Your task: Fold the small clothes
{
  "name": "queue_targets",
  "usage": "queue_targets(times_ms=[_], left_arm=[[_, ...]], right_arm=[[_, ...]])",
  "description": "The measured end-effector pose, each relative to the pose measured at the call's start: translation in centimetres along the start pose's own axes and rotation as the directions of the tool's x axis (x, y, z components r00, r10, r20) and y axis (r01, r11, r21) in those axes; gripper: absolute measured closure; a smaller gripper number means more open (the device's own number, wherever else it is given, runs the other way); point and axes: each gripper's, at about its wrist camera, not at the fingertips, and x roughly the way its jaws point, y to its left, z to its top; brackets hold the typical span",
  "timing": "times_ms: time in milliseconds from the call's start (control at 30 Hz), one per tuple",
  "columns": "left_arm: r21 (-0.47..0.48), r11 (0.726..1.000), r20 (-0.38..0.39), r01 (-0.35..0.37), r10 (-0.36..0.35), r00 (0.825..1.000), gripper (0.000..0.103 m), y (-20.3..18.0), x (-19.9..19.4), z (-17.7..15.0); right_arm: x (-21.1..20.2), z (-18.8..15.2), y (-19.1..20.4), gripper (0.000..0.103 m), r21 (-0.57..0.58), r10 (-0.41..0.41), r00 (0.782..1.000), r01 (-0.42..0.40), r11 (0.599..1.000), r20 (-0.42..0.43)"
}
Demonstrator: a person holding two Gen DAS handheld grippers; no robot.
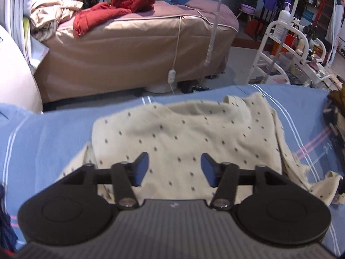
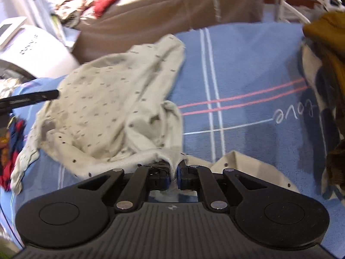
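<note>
A small cream garment with dark dots (image 1: 183,133) lies on a blue striped blanket (image 1: 54,133). My left gripper (image 1: 174,169) is open and hovers just above the garment's near part, holding nothing. In the right wrist view the same garment (image 2: 103,99) lies rumpled on the blanket (image 2: 248,86). My right gripper (image 2: 173,176) is shut on a pinched fold of the garment's near edge, and the cloth rises from it. A black finger of the left gripper (image 2: 30,99) pokes in at the left edge.
A pile of brown and mustard clothes (image 2: 327,69) sits at the blanket's right edge. Dark blue and red cloth (image 2: 10,151) lies at the left. A bed with red clothes (image 1: 129,32) stands beyond, and a white rack (image 1: 286,49) at the right.
</note>
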Motion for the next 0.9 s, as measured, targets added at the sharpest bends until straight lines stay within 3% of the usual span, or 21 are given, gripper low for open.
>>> queue_targets(times_ms=[100, 167, 200, 300, 400, 500, 567, 633, 700, 800, 900], left_arm=[[-0.013, 1.000, 0.002, -0.021, 0.021, 1.000, 0.042, 0.7, -0.8, -0.2], [-0.036, 0.999, 0.015, -0.027, 0.028, 1.000, 0.024, 1.4, -2.4, -1.7], [-0.046, 0.998, 0.010, -0.030, 0.030, 0.999, 0.021, 1.8, -3.3, -2.7], [-0.057, 0.998, -0.034, -0.026, 0.024, 0.999, 0.018, 2.4, -5.2, -6.3], [-0.039, 0.998, -0.079, -0.056, 0.053, 0.995, 0.018, 2.3, -5.9, -9.9], [-0.018, 0.999, -0.108, -0.034, 0.032, 0.994, 0.025, 1.6, -5.7, -12.0], [-0.038, 0.999, -0.129, 0.007, -0.012, 0.992, 0.049, 1.1, -5.1, -12.5], [-0.075, 0.997, -0.155, 0.013, -0.025, 0.988, 0.059, 0.7, -4.1, -12.7], [-0.124, 0.992, -0.172, 0.007, -0.029, 0.985, 0.060, 0.6, -2.9, -12.9], [-0.151, 0.987, -0.183, -0.046, 0.017, 0.983, 0.059, 0.6, -1.5, -12.8], [-0.202, 0.978, -0.196, -0.055, 0.014, 0.980, 0.052, 1.0, -0.8, -12.7]], right_arm=[[1.2, -0.2, -0.5, 0.082, 0.018, -0.031, 0.999, 0.032, 0.999, -0.024], [1.5, -0.5, -1.0, 0.078, 0.046, -0.028, 0.999, 0.029, 0.999, -0.027], [1.4, -0.6, -1.2, 0.072, 0.058, -0.021, 1.000, 0.023, 0.998, -0.021], [0.7, -0.7, -1.5, 0.061, 0.072, -0.029, 1.000, 0.029, 0.997, 0.000], [-0.2, -0.8, -1.4, 0.059, 0.045, -0.032, 0.999, 0.031, 0.998, 0.007], [-0.8, -1.2, -1.1, 0.056, 0.028, -0.028, 1.000, 0.028, 0.999, 0.006], [-1.1, -1.6, -0.9, 0.050, 0.033, -0.028, 1.000, 0.027, 0.999, 0.008], [-1.6, -2.0, -0.8, 0.044, 0.052, -0.029, 0.999, 0.028, 0.998, 0.016], [-1.9, -2.5, -1.1, 0.037, 0.076, -0.026, 1.000, 0.025, 0.997, 0.015], [-2.1, -3.1, -1.2, 0.037, 0.098, -0.007, 1.000, 0.006, 0.995, 0.010], [-1.8, -3.3, -1.0, 0.037, 0.075, -0.019, 1.000, 0.019, 0.997, -0.002]])
